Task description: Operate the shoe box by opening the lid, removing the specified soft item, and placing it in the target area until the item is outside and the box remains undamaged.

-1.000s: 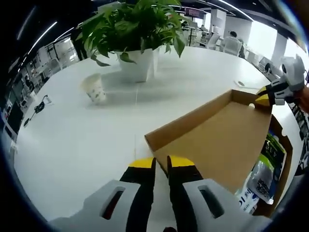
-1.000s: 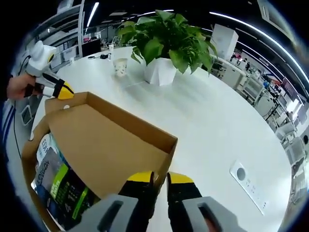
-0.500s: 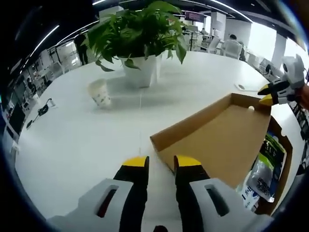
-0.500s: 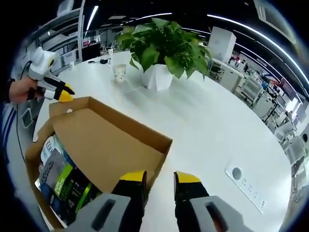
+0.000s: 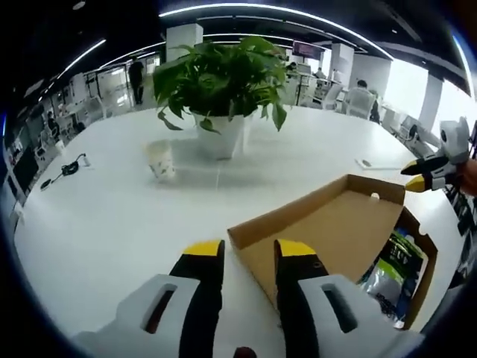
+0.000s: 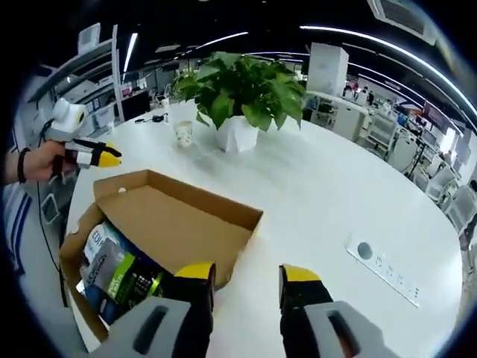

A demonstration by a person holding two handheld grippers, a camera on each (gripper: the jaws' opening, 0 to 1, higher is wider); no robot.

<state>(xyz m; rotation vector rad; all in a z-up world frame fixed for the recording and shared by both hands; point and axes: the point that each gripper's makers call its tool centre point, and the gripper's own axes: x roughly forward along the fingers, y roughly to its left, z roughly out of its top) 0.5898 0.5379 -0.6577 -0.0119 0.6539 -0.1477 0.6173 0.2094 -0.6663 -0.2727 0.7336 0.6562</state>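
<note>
- Cardboard shoe box (image 6: 149,246) sat just ahead of both tongs, lid (image 5: 320,227) flipped back, probably so the inside's reachable.
- Left tongs (image 5: 250,250) and right tongs (image 6: 250,274) were both spread apart, gripping nothing.
- Soft packet (image 6: 119,276) was in the box, left of the right tongs, not out on the white bench (image 6: 328,201) yet.

the brown cardboard shoe box (image 6: 82,287) sits on the white table, its lid (image 6: 190,220) folded back wide open, inside up. soft packets (image 6: 115,272) printed green, white and black lie inside.
</note>
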